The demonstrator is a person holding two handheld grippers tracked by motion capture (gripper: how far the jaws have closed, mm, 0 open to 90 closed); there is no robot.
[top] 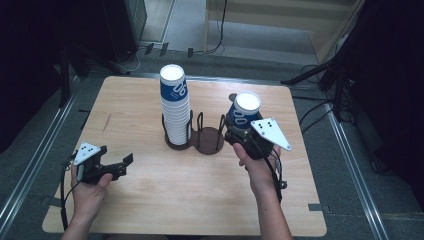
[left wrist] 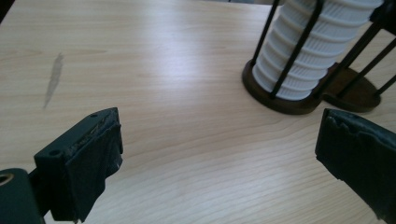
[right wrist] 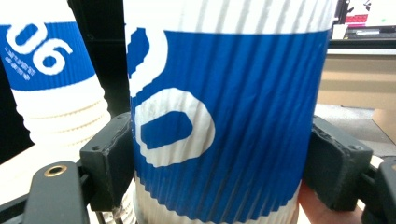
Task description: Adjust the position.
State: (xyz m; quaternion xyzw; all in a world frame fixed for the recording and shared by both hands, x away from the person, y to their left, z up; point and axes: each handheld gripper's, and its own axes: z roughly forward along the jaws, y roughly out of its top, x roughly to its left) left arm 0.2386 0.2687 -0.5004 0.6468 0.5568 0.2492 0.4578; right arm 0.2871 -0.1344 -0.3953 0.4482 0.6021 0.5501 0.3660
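A tall stack of blue-and-white ribbed paper cups (top: 175, 107) stands in a dark wire holder (top: 178, 144) at the table's middle. Beside it on the right is a second, empty holder (top: 209, 140). My right gripper (top: 236, 130) is shut on a single blue-and-white cup (top: 245, 112), held just right of the empty holder with its white flat end up. In the right gripper view the cup (right wrist: 224, 116) sits squeezed between both pads (right wrist: 109, 158), and the stack (right wrist: 51, 70) is at the left. My left gripper (top: 125, 165) is open near the front left, and its jaws frame bare wood with the stack (left wrist: 303, 51) beyond.
The wooden table (top: 150, 200) has a dark streak (left wrist: 53, 77) on its left side. Metal rails run along both table sides. Black stands and cables crowd the floor behind and to the right of the table.
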